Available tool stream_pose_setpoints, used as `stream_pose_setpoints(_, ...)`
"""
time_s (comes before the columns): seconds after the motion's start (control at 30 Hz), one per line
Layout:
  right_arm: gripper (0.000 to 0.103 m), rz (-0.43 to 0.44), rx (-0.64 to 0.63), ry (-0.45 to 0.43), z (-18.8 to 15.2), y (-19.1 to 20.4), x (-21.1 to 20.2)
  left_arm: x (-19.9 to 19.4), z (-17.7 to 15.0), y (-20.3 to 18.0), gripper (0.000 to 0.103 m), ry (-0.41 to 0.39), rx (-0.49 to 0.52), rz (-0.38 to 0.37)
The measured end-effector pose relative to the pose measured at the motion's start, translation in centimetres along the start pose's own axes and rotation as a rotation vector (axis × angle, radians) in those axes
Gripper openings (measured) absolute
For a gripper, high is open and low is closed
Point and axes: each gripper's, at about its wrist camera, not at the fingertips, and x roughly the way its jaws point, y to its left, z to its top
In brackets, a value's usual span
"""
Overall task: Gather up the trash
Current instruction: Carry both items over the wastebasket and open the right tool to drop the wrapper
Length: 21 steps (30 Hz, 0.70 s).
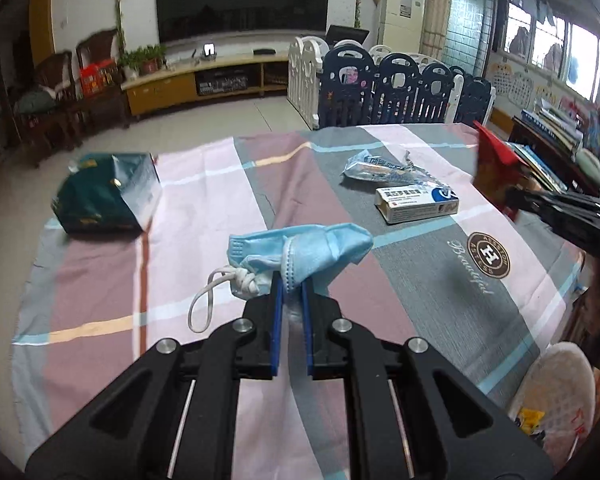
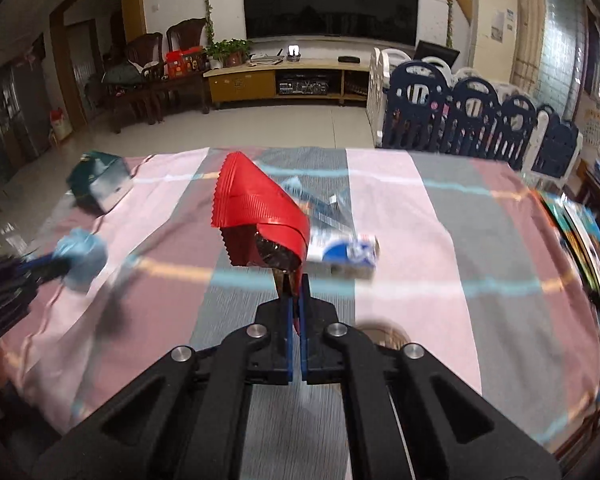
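Note:
My left gripper [image 1: 291, 285] is shut on a crumpled blue face mask [image 1: 300, 250] and holds it above the striped tablecloth [image 1: 204, 208]; its white ear loop [image 1: 208, 300] hangs left. My right gripper [image 2: 296, 286] is shut on a red snack wrapper [image 2: 256, 212] and holds it up over the table; that wrapper also shows at the right of the left wrist view [image 1: 496, 160]. The mask appears blurred at the left of the right wrist view [image 2: 82, 258]. On the cloth lie a small medicine box [image 1: 418, 200], a crinkled blue-and-clear wrapper [image 1: 384, 168] and a dark green bag [image 1: 104, 196].
A white bag holding scraps [image 1: 556, 396] sits below the table's right edge. Books [image 2: 584, 240] are stacked to the right of the table. Beyond the table stand a navy-and-white playpen fence [image 1: 400, 88], a TV cabinet [image 1: 204, 80] and wooden chairs [image 2: 156, 76].

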Motion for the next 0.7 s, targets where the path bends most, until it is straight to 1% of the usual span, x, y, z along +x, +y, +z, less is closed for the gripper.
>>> stream_pose_setpoints(0.1, 0.003, 0.014, 0.098, 0.049, -3.4, -0.9, -4.3, -2.9, -0.6, -1.8, 0.01, -0.015, 0.017, 0.016)
stream_pose_setpoints(0.17, 0.003, 0.023, 0.161, 0.054, -5.5, -1.5, -7.1, -5.0, -0.9, -3.1, 0.01, -0.028, 0.028, 0.025)
stream_pose_setpoints(0.2, 0.003, 0.021, 0.173, 0.046, -6.3, -1.4, -8.5, -6.1, -1.0, -3.7, 0.01, -0.033, 0.035, 0.021)
stream_pose_setpoints(0.37, 0.003, -0.049, 0.139, 0.012, -9.1, -0.5, -15.1, -11.2, -1.6, -6.3, 0.01, -0.058, 0.064, -0.015)
stream_pose_setpoints(0.43, 0.003, -0.063, 0.12, -0.003, -10.0, 0.2, -17.7, -13.1, -2.0, -7.0, 0.01, -0.059, 0.052, -0.042)
stream_pose_setpoints(0.53, 0.003, -0.089, 0.09, -0.024, -10.8, 0.7, -20.8, -15.3, -2.5, -7.8, 0.01, -0.056, 0.036, -0.071)
stream_pose_setpoints(0.7, 0.003, -0.098, 0.057, -0.053, -11.7, 0.8, -25.2, -18.5, -3.2, -9.5, 0.01, -0.071, 0.046, -0.105)
